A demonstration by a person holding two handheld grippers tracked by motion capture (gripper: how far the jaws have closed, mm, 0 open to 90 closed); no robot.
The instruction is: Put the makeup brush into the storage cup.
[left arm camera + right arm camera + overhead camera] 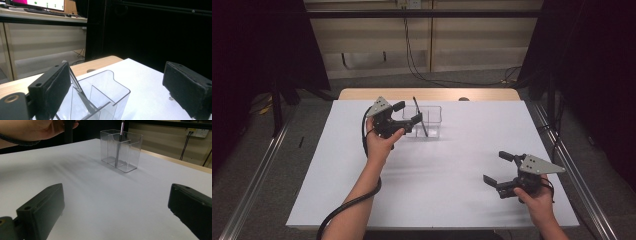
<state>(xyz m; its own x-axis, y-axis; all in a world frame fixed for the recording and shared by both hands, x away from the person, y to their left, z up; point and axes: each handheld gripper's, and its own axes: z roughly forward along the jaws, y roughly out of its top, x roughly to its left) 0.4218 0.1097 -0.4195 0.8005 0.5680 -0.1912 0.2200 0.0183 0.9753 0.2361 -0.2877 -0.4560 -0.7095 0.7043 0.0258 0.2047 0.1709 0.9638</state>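
Note:
A clear plastic box (434,119) with inner dividers stands on the white table top (437,185), left of centre toward the back. A thin dark pen (416,105) leans upright inside it. My left gripper (408,112) is held open just at the box's left side, above the table, with nothing between its fingers. Its own view looks down on the box (110,87) and the pen (79,90) between the spread jaws. My right gripper (496,168) stands open low over the near right of the table, far from the box (121,150) and pen (118,147).
A strip of bare wooden table (427,94) shows behind the white top, with a small dark round spot (463,99). Metal rails (579,180) run along both sides. Cables lie on the floor behind. A desk with a monitor (45,3) stands beyond.

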